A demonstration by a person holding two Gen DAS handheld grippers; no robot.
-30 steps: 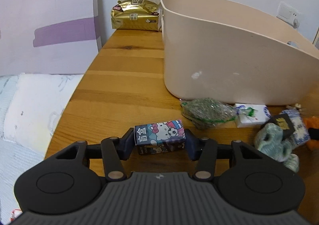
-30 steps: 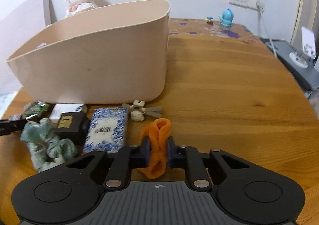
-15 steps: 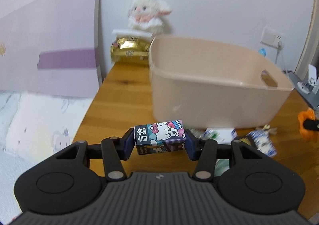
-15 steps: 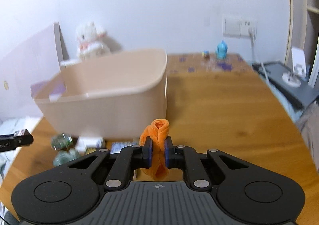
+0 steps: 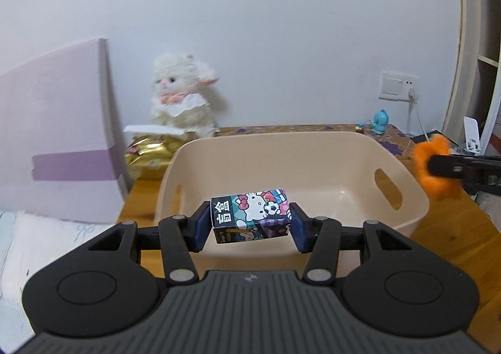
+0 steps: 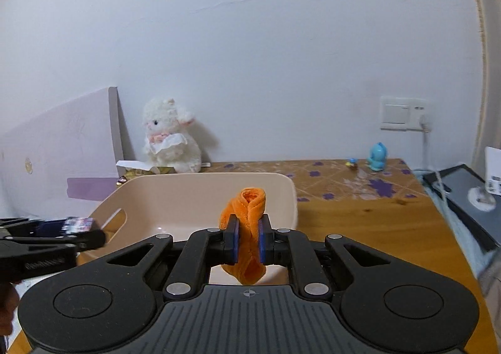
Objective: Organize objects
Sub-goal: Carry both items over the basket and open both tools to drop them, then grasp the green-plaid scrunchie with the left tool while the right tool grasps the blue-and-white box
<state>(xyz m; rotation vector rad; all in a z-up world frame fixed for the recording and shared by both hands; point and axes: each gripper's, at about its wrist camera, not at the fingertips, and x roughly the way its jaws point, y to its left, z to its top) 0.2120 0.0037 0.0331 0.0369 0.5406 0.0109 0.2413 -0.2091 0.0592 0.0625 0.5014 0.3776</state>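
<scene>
1. The left gripper has its fingers closed on a small printed cardboard box with cartoon cat pictures, one pad on each short end. The box is tilted slightly and held in the air over the near part of the pale beige plastic basket with cut-out handles.
2. The right gripper has its fingers clamped on a folded orange plush cloth, which sticks up above the pads and hangs a little below them. It is held above the near rim of the basket.
3. In the left wrist view the orange cloth and the right gripper holding it show at the right edge, beside the basket's right wall.
4. In the right wrist view the left gripper with the box shows at the left, by the basket's handle cut-out.
5. The basket stands on a brown wooden surface; the part of its inside that shows is bare.
6. Behind it, against the white wall, sits a white plush lamb beside a gold foil packet.
7. A small blue toy figure stands near the far right corner, below a wall socket.
</scene>
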